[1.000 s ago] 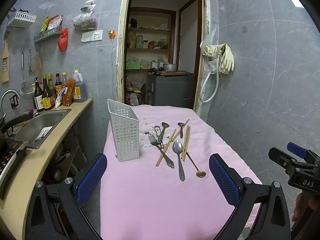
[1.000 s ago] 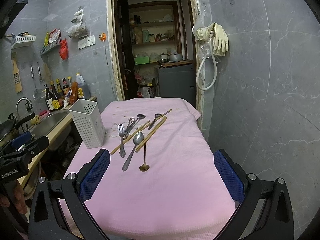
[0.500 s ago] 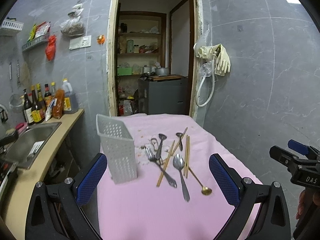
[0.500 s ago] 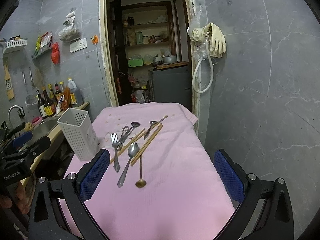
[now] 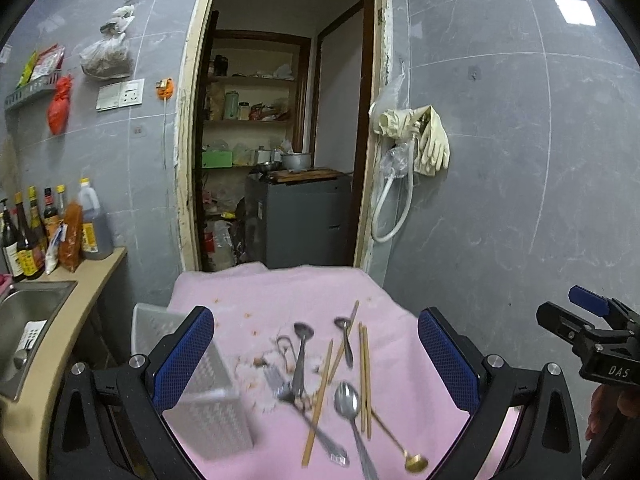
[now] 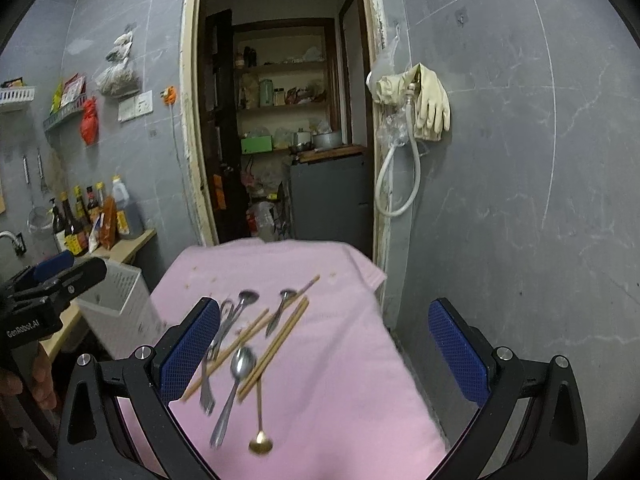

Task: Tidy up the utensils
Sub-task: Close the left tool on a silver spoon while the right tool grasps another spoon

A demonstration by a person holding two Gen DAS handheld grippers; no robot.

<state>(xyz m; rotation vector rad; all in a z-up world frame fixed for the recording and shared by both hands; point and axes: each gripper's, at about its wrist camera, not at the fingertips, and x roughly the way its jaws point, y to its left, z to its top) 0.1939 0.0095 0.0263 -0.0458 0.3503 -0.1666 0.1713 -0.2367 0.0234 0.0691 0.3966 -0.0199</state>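
Pink cloth (image 5: 280,296) strewn with utensils (image 5: 340,364), both grippers' jaws wide apart, empty.

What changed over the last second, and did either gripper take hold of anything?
Both grippers moved in toward the utensil pile; the left gripper and right gripper stayed open and grasped nothing. The white caddy, big spoon, gold spoon and chopsticks lie unchanged on the pink cloth.

we see a home kitchen: a steel sink (image 5: 28,312) set in a counter, sauce bottles (image 5: 24,236) by the grey tiled wall, rubber gloves (image 5: 430,142) hung up, and pantry shelves (image 6: 280,104) through the doorway.
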